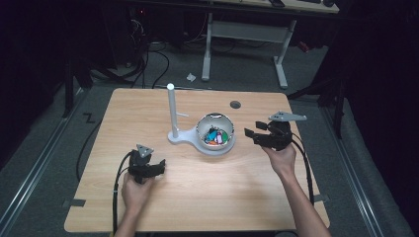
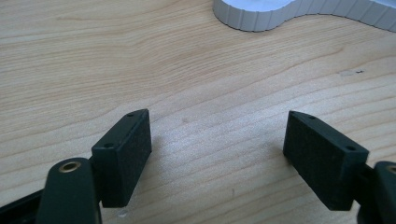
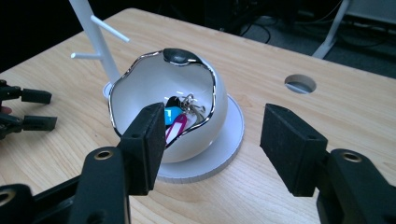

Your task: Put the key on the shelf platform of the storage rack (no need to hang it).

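Note:
A white bowl (image 1: 215, 132) with a wavy silver rim sits on a white stand (image 1: 179, 138) at the table's middle, beside a white post (image 1: 172, 109) with side pegs. Inside the bowl (image 3: 140, 91) lie several coloured key tags (image 3: 175, 120) on metal rings. My right gripper (image 1: 253, 134) hovers just right of the bowl, jaws open and empty (image 3: 212, 140). My left gripper (image 1: 159, 167) rests low over the table at the front left, jaws open with only bare wood between them (image 2: 217, 154). The stand's ribbed edge (image 2: 254, 18) lies ahead of it.
A round cable hole (image 1: 235, 104) is cut in the wooden table (image 1: 197, 197) behind the bowl. Cables trail from both grippers off the front edge. A desk frame (image 1: 247, 37) and floor cables stand beyond the far edge.

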Motion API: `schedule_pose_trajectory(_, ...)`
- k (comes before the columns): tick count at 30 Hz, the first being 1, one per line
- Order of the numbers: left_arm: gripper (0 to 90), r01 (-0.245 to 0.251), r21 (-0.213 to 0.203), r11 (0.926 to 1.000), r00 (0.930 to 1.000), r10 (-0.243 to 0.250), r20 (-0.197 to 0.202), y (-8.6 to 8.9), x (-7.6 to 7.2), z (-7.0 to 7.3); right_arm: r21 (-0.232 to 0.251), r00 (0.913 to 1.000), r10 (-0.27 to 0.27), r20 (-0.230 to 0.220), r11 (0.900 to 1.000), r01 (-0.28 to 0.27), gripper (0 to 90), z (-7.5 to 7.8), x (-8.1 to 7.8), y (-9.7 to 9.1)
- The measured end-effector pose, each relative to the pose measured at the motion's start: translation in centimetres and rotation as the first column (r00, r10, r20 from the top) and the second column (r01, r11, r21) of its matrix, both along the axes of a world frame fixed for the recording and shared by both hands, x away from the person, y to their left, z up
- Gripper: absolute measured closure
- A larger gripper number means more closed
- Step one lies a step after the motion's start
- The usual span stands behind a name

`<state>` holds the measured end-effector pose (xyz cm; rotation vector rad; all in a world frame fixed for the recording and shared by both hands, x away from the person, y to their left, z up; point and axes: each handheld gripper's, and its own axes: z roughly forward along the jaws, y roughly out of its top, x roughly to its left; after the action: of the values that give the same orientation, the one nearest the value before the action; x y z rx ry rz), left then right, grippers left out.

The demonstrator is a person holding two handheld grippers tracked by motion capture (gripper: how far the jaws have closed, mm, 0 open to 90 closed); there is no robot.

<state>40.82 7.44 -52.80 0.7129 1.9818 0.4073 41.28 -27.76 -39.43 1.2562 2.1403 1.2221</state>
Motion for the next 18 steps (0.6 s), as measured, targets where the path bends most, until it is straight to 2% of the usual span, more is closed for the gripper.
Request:
schedule_pose_trajectory(2, 23.9, 0.001, 0.001, 1.0, 1.0, -0.001, -0.001, 0.0, 0.0, 0.0, 0.007, 0.9999, -0.016, 0.002, 0.9998, 0.016, 40.5, 0.0, -0.5, -0.4)
schedule_pose_trajectory(6, 23.9, 0.0, -0.001, 1.0, 1.0, 0.0, 0.0, 0.0, 0.0, 0.0, -0.013, 0.9997, -0.023, -0.006, 0.9997, 0.022, 39.7, 0.4, -1.4, -1.2)
schedule_pose_trajectory(10, 23.9, -0.001, -0.002, 1.0, 1.0, 0.001, -0.001, 0.0, 0.0, 0.0, -0.014, 0.9996, -0.023, 0.018, 0.9996, 0.024, 40.2, 1.0, -2.5, -1.7)
schedule_pose_trajectory(18, 23.9, 0.0, 0.0, 1.0, 1.0, 0.0, 0.0, 0.0, 0.0, 0.0, 0.0, 0.9984, -0.057, 0.007, 0.9984, 0.057, 39.9, 0.5, -4.3, -3.4)
